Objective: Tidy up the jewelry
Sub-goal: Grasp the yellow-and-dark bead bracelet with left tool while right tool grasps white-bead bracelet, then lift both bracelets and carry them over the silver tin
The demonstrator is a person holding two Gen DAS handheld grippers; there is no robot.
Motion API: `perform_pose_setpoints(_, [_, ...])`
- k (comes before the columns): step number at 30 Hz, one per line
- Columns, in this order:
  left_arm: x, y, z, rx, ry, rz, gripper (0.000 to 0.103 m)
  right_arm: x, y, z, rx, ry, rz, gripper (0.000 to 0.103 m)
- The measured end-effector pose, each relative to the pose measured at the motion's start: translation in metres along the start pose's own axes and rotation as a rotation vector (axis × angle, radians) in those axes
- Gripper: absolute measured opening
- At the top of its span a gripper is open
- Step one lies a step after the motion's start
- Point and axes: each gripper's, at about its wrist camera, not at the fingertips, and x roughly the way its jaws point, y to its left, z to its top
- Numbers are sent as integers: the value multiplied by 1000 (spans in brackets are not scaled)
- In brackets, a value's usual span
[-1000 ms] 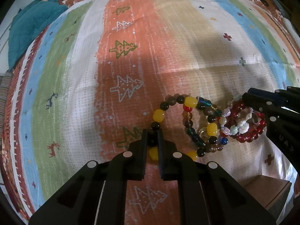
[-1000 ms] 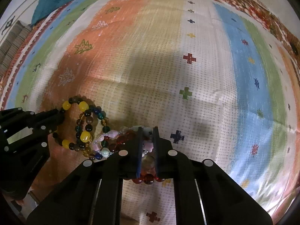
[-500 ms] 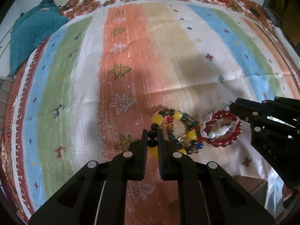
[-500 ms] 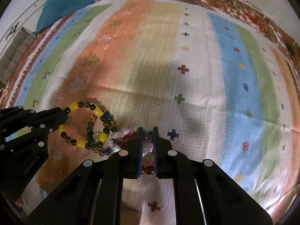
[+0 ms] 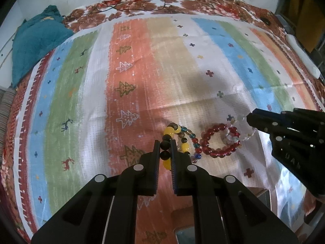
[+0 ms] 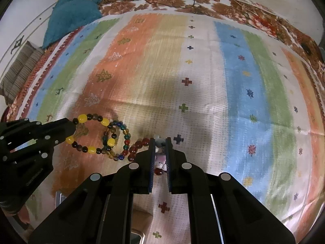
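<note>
My left gripper [image 5: 165,152] is at the bottom middle of its view. Its jaws pinch the dark beads of the yellow bracelet [image 5: 172,131]. My right gripper [image 6: 160,152] is at the bottom middle of its own view. Its jaws pinch the pale bracelet [image 6: 160,158], and the red bracelet [image 5: 218,140] hangs around it.

A second ago all the beads sat in one pile on the striped cloth [image 5: 132,81]. Now both grippers have lifted up and moved apart. The yellow bracelet has come most of the way out of the pile. The red bracelet has moved off toward the right of the left view. I think the pile is coming apart, so sorting can start. The mixed bracelet [image 6: 116,140] lies between them and touches both, so it may not be free yet.

I cannot tell if the pale and red bracelets are hooked together. The jaws hide the beads they hold. A brown box [image 5: 262,195] at the lower right is cut off. Far away at the upper left lies a teal towel [image 5: 36,46].
</note>
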Motion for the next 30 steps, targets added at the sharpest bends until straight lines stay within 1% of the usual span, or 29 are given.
perform_pose_setpoints(5, [-7,0,-1,8,-13,13,9,-5,1,-3,-1,-8,1,11])
perform_pose_setpoints(12, [-19,5,-4,-2,-30,10,9,-14,6,-8,-11,-22,3,11])
perform_pose_setpoints(19, [-38,0,-8,-11,-57,-16,9,-30,9,-15,-7,-52,12,11])
perform_pose_setpoints(24, [-51,-7,-16,6,-75,-26,9,-43,14,-22,-5,-69,33,11])
perform_pose_setpoints(26, [-57,-10,-18,4,-87,-32,9,-47,18,-26,-16,-79,15,11])
perform_pose_setpoints(30, [-69,-14,-23,10,-106,-49,9,-55,21,-30,-30,-93,11,11])
